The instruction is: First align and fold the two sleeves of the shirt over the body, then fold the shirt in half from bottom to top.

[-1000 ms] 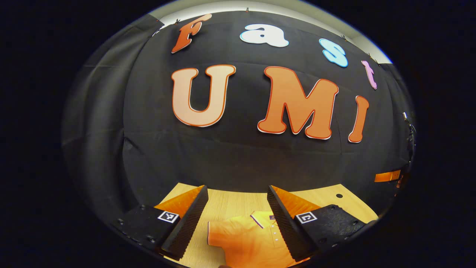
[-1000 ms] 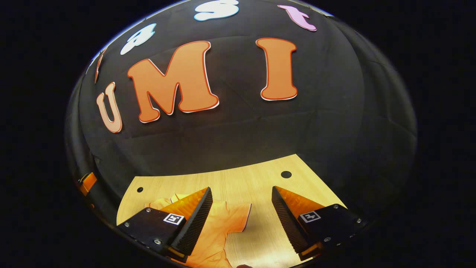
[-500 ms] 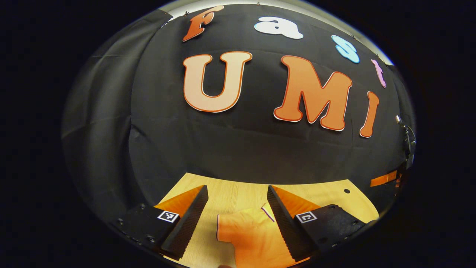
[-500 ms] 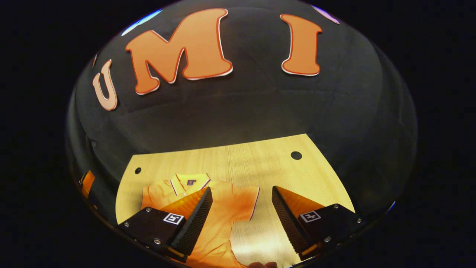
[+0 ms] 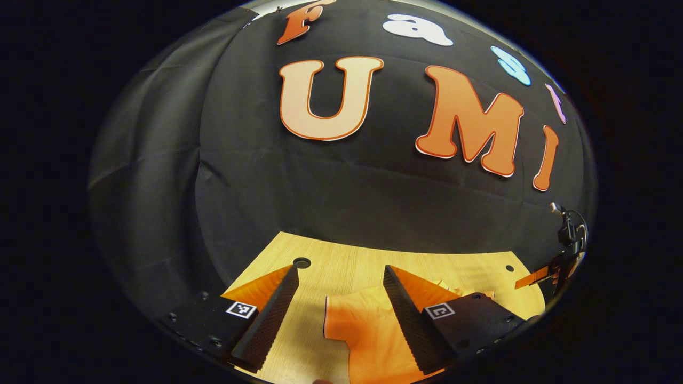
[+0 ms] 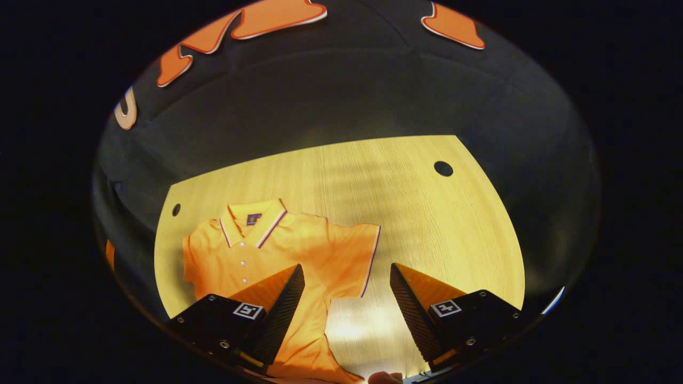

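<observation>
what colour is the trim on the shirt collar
White with a dark stripe, on the orange shirt's collar; clearest in the right gripper view.

Left gripper view: rides low over the table [image 5: 341,266], facing mostly the booth wall; its left tongs [image 5: 341,320] frame a near strip of the shirt [image 5: 368,336].
Right gripper view: sits higher and tilts down onto the table [image 6: 416,213] past its right tongs [image 6: 347,312], showing the shirt [image 6: 277,250] spread out.
Shared: the table, the shirt and the wall.
</observation>
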Demonstrator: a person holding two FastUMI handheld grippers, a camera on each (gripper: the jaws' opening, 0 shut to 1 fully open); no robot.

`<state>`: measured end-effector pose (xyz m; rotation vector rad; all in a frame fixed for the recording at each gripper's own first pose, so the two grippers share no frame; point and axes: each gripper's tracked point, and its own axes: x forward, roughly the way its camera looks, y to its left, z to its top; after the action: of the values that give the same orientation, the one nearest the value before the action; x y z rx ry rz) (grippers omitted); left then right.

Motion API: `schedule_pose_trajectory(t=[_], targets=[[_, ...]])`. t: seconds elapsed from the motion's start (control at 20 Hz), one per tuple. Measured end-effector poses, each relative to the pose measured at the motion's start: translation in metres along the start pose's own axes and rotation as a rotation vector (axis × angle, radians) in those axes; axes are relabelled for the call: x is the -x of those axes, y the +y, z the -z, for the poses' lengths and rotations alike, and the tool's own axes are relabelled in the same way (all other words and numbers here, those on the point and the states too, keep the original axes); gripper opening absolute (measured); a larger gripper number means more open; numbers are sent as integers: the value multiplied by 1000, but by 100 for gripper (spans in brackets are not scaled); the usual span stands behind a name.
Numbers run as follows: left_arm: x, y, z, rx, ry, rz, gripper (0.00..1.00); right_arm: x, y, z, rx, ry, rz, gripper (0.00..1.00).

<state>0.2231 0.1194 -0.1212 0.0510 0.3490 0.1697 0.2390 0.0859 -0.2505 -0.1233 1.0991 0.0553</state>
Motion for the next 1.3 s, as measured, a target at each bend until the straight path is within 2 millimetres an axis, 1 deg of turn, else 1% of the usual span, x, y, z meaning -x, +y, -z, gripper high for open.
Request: schedule_pose_trajectory(t=[0.1,0.2,0.3,0.4,0.45,0.6,0.7,0.8,0.95,1.0,1.05,1.1,1.15,1.2,1.25,1.3], targets=[[-4,4,6,6,15,-14,98,-23,-6,3,-34,38,15,98],[-7,10,15,19,40,-27,98,-44,-19,6,-38,69,61,99],[-10,13,22,31,59,-33,98,-63,-24,14,-56,114,79,99],[-13,14,25,35,68,-38,99,-82,-30,19,-59,144,103,99],[-14,15,26,35,73,-41,99,-91,-37,22,-46,155,131,98],[-15,15,31,35,88,-46,99,-111,-46,34,-52,209,161,99],[-16,16,33,33,94,-52,99,-121,-54,41,-45,232,186,99],[-16,17,36,33,103,-60,98,-126,-53,47,-49,256,179,99],[-16,19,38,37,110,-70,99,-129,-49,48,-72,270,156,99],[-17,19,39,39,112,-70,99,-129,-44,49,-81,278,142,98],[-17,19,39,40,116,-71,99,-131,-41,50,-98,288,124,92],[-15,18,40,40,118,-71,98,-128,-40,51,-125,303,123,87],[-15,18,39,39,117,-70,99,-132,-42,51,-150,311,130,76],[-13,17,38,35,112,-69,99,-131,-41,51,-174,315,137,72],[-11,17,37,30,108,-68,99,-132,-41,52,-186,312,137,58],[-9,17,37,23,104,-65,99,-133,-41,51,-180,302,128,49]])
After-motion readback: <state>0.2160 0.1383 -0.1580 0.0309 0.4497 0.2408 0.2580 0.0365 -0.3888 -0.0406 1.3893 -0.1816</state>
